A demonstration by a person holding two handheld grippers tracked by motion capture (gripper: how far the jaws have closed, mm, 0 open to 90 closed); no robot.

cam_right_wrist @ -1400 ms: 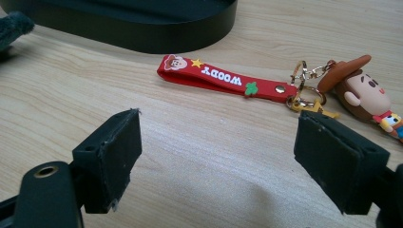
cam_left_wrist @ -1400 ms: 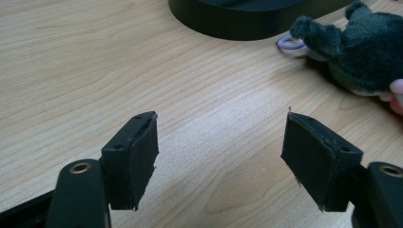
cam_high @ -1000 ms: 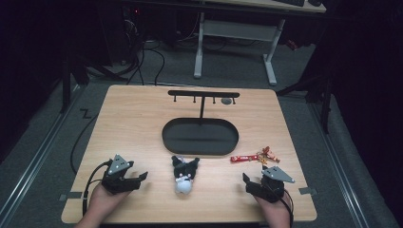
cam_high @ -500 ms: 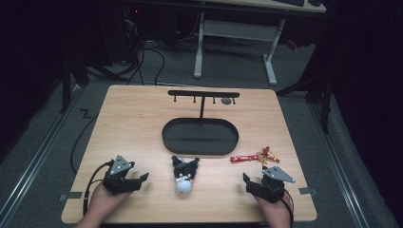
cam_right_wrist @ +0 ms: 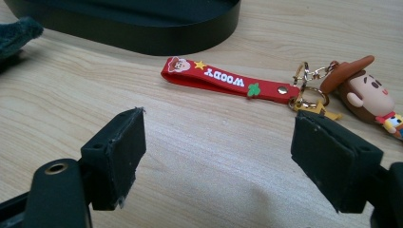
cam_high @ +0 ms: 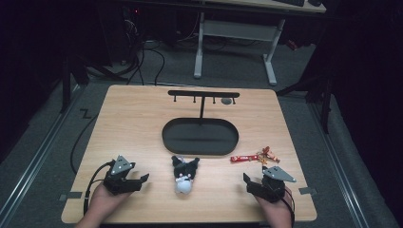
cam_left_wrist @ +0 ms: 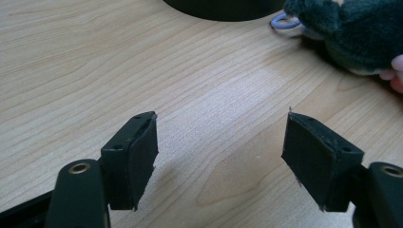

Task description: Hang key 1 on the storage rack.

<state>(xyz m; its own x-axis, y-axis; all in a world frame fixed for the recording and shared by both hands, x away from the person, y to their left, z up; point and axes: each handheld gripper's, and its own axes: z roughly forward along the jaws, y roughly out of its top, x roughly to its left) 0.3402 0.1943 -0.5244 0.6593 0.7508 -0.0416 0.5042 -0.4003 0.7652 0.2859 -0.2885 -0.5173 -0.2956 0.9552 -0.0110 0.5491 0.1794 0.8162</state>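
A dark plush toy with a white face (cam_high: pixel 184 175) lies on the wooden table (cam_high: pixel 133 123) near the front, between my two grippers. My left gripper (cam_high: pixel 142 180) rests to its left, open, jaws wide over bare wood (cam_left_wrist: pixel 221 156); the plush (cam_left_wrist: pixel 351 33) shows at the upper right. A red Woody keychain strap (cam_high: pixel 244 157) with its cowboy figure (cam_high: pixel 268 153) lies just beyond my right gripper (cam_high: pixel 251 183). That gripper (cam_right_wrist: pixel 218 147) is open with nothing between its jaws, which have just been closing slightly; the strap (cam_right_wrist: pixel 223 78) and figure (cam_right_wrist: pixel 366 90) lie ahead of it.
A black oval base (cam_high: pixel 166 135) sits mid-table with an upright post carrying a hook bar (cam_high: pixel 203 94). Its edge shows in the gripper views (cam_right_wrist: pixel 142 28) (cam_left_wrist: pixel 223 7). Bare wood surrounds both grippers. Dark floor, cables and a desk frame lie beyond the table.
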